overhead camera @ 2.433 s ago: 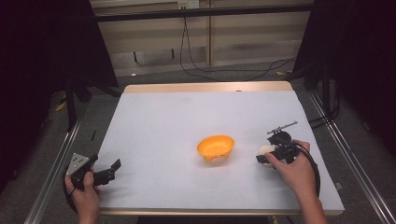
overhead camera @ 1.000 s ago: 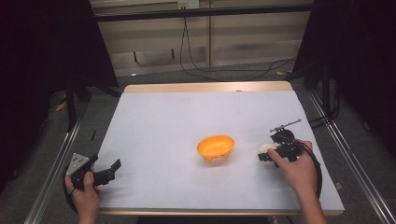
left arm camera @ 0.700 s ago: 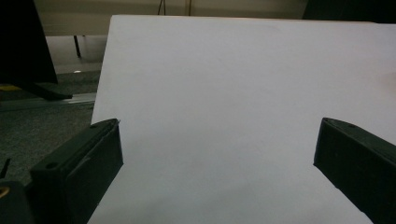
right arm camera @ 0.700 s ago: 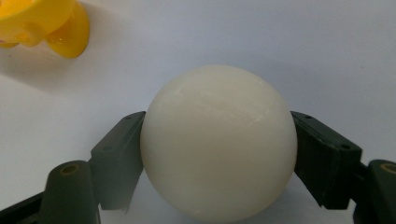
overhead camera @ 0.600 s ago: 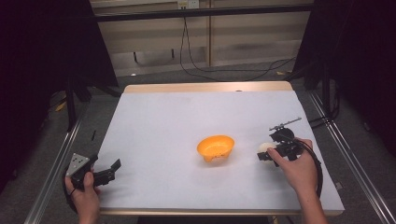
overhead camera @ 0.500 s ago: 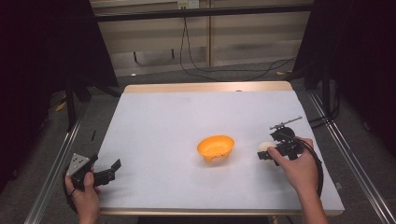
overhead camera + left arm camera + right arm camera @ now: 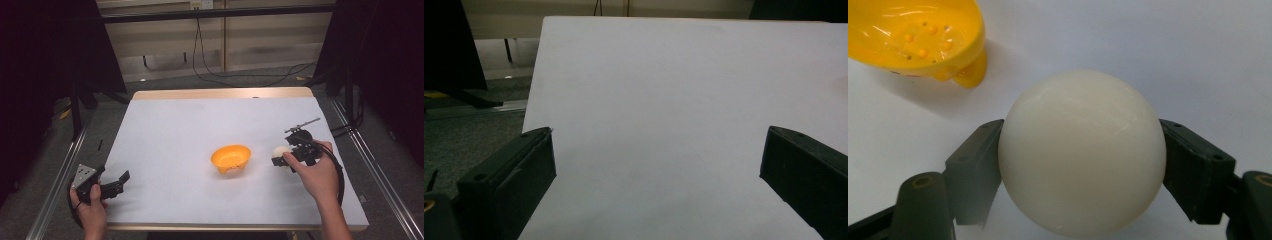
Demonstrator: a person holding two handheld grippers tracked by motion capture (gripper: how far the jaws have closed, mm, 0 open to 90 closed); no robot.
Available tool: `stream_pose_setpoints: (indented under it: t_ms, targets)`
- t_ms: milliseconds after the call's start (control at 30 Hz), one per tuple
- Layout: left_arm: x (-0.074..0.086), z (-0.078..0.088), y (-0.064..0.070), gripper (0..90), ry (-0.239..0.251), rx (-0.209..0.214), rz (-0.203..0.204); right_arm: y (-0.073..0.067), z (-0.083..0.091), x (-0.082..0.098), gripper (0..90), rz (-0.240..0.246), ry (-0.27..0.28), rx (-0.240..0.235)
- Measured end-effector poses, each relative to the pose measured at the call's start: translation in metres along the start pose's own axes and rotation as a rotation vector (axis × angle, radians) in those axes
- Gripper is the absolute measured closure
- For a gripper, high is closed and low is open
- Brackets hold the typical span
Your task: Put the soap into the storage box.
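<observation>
Right gripper [image 7: 1083, 165] clamps white ball [image 7: 1082, 152] between both jaws — orange bowl [image 7: 915, 37] just beyond, apparently clear. Left gripper [image 7: 659, 170] spread wide — bare table [image 7: 664, 90] between jaws.

White ball [image 7: 1082, 152] — smooth, round — just beside the orange bowl [image 7: 231, 158].

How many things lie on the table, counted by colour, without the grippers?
Orange: 1, the perforated bowl
White: 1, the ball between the jaws of the right gripper
Total: 2
</observation>
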State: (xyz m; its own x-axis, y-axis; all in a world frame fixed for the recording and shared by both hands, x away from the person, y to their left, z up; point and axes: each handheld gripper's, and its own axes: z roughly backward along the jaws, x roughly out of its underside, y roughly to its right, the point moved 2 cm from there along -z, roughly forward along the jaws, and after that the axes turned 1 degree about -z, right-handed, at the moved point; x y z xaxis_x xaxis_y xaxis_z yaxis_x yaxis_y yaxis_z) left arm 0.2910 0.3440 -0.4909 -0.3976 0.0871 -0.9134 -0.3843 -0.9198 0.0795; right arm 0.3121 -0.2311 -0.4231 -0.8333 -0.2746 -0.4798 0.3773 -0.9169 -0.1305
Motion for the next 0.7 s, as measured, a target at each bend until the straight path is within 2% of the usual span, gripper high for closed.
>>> stream_pose_setpoints:
  t_ms: [700]
  targets:
    - [0.0,-0.001,-0.001,1.2,-0.006,0.007,0.007,-0.028,-0.004,-0.029,23.8,0.06,-0.003,-0.03]
